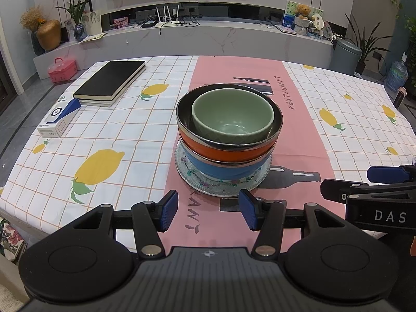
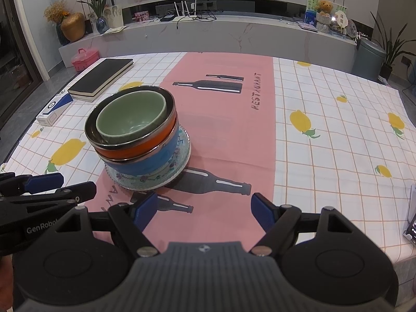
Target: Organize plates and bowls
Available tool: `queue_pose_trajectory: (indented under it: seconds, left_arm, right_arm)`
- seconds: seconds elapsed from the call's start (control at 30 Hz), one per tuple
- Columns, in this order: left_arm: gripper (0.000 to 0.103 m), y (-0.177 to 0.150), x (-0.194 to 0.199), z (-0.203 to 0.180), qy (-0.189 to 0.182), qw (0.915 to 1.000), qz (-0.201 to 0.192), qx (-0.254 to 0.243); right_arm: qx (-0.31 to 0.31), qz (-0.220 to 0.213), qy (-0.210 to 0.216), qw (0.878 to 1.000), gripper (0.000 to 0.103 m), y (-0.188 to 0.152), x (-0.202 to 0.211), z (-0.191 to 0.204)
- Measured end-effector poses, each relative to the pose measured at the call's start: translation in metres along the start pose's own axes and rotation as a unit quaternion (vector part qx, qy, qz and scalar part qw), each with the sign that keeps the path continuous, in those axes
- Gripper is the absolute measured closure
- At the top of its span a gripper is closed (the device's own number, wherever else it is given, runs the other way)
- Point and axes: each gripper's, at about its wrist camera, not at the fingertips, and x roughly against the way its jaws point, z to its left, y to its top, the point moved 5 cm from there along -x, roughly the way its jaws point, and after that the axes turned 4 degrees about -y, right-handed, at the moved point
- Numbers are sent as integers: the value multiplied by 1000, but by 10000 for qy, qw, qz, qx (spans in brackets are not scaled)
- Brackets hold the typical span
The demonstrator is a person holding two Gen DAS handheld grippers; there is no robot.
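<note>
A stack stands on the pink runner: a green bowl (image 1: 232, 117) sits inside an orange steel-rimmed bowl (image 1: 226, 153), which rests in a blue bowl (image 1: 223, 170) on a patterned glass plate (image 1: 192, 179). The same stack shows in the right wrist view: green bowl (image 2: 131, 119), orange bowl (image 2: 135, 150), blue bowl (image 2: 148, 163), plate (image 2: 182, 150). My left gripper (image 1: 208, 212) is open and empty, just in front of the plate. My right gripper (image 2: 204, 212) is open and empty, to the right of the stack and nearer the table's front edge. It shows at the right edge of the left wrist view (image 1: 364, 184).
A black notebook (image 1: 110, 82) on other books and a white-and-blue box (image 1: 58, 121) lie at the table's far left. A device (image 2: 412, 221) sits at the right edge. The lemon-print tablecloth (image 1: 104, 140) covers the table.
</note>
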Motion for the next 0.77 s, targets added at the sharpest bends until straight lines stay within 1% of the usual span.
queue_pose_trajectory:
  seconds: [0.53, 0.77]
  left_arm:
    - [41, 1, 3, 0, 5, 10000, -70, -42]
    - [41, 2, 4, 2, -13, 9998, -168, -45]
  right_arm:
    - [4, 1, 0, 10000, 25, 0, -1, 0]
    - [10, 33, -7, 10000, 25, -2, -3, -1]
